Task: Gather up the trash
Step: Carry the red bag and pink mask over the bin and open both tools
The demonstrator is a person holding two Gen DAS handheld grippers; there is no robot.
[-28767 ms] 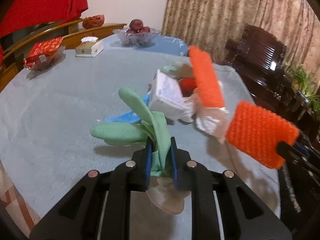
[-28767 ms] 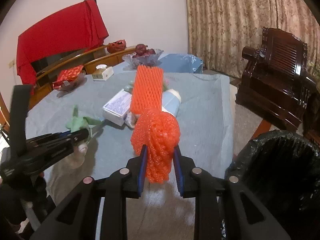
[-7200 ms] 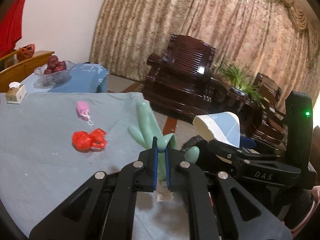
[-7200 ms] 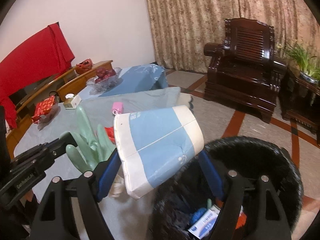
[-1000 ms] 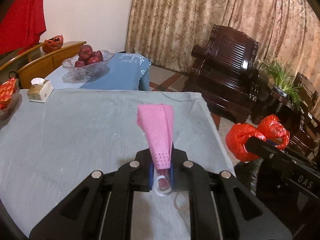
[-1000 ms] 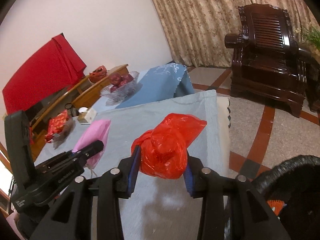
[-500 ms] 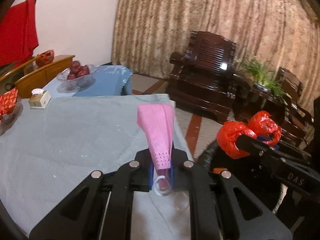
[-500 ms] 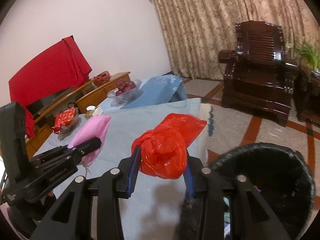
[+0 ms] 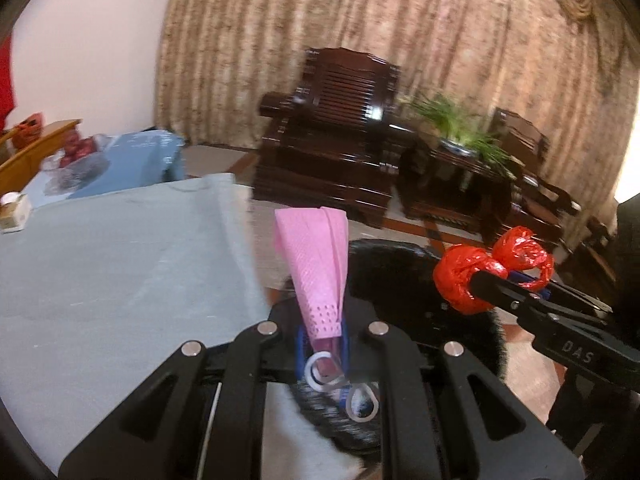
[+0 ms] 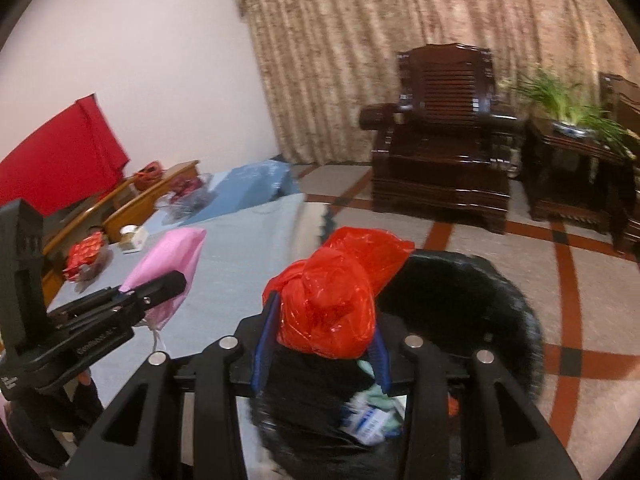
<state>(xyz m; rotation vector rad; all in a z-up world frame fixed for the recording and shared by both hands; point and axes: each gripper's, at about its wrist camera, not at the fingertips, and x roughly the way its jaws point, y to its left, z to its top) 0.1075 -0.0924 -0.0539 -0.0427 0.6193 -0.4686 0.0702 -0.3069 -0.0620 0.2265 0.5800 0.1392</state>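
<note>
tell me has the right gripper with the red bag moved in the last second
Yes. The right gripper carried the red bag off the table to above the black bin.

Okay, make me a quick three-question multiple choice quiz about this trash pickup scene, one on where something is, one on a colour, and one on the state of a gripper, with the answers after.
1. Where is the black-lined trash bin?
A. On the grey-blue tablecloth
B. On the floor just past the table's edge
C. On the dark wooden armchair

2. What colour is the folded face mask in the left gripper?
A. Pink
B. Green
C. White

3. What state is the right gripper in?
A. Open and empty
B. Shut on nothing
C. Shut on a crumpled red plastic bag

Answers: 1 B, the bin's rim sits below and beyond the tablecloth, beside the tiled floor. 2 A, the mask standing up between the jaws is pink. 3 C, the red bag is pinched between the blue-padded jaws.
</note>
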